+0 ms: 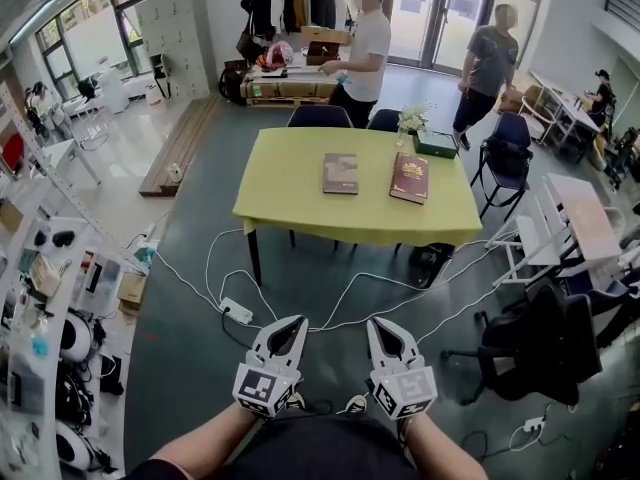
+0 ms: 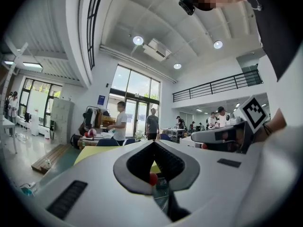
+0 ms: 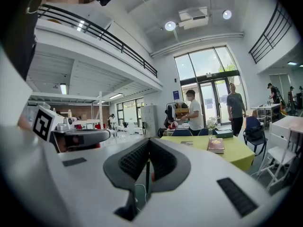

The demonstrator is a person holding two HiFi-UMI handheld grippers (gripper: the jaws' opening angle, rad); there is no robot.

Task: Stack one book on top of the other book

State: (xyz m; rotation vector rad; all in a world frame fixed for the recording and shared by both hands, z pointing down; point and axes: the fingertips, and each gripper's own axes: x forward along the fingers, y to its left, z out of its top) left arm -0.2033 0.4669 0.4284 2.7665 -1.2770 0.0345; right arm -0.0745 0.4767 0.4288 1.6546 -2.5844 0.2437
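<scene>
- both grippers clenched on nothing — left gripper (image 1: 287,332), right gripper (image 1: 385,333), held low, well short of the yellow table (image 1: 280,193)
- gray book (image 1: 340,173) and red book (image 1: 409,178) lie side by side on it, apart

Left gripper (image 1: 283,334) and right gripper (image 1: 386,334) held side by side; both jaws closed, empty.

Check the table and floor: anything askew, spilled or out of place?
Nothing is spilled or damaged. The dark book and the red book lie flat and apart on the yellow table. One untidy thing: loose white cables and a power strip sprawl over the floor before it.
</scene>
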